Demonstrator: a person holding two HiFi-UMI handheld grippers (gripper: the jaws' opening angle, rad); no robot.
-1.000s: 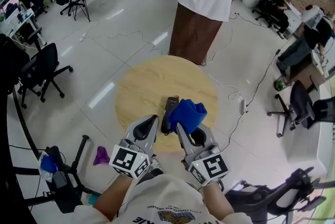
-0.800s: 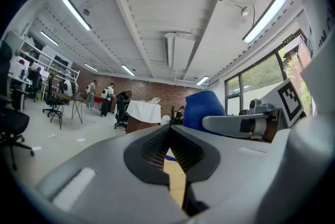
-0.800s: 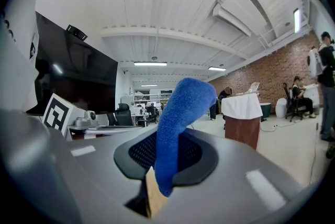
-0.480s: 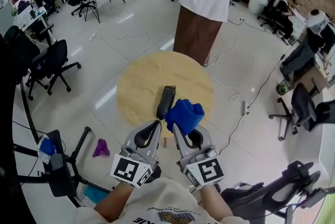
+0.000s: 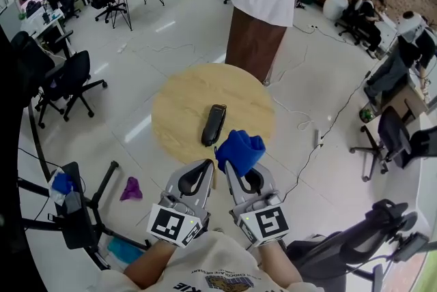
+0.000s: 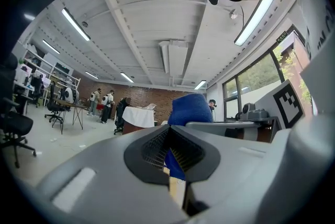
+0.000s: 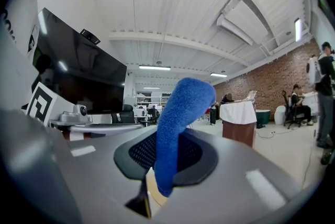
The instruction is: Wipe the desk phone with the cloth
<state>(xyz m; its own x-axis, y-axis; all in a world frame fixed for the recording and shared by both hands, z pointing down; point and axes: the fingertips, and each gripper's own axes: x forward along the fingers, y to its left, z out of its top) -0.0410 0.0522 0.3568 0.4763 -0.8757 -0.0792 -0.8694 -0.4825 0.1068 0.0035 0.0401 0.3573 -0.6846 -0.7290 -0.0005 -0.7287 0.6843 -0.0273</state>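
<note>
Blue cloth is in the right gripper. Its fingers are clamped on the lower part of it. The rest sticks up and forward past the tips as one thick, folded wad. Texture looks fleecy or terry, a solid saturated blue, with no print visible.

Left gripper: fingers are closed together with nothing between them. The blue seen past them in the left gripper view is that same cloth, off to the side.

Desk phone: dark, long and narrow, more like a handset than a full base unit. It lies flat on the round light-wood desk, roughly centre and slightly toward the near side, with its long axis tilted a little off straight-ahead. Detail on it is too small to read.

Cloth vs phone: in the head view the cloth sits just beside the phone's near end, to its right, and a sliver of desk shows between them. Not touching.

Both grippers sit side by side at the desk's near rim, with their marker cubes toward the person.

Beyond the desk is a brown stand with a white cover. A purple scrap lies on the floor to the left.
</note>
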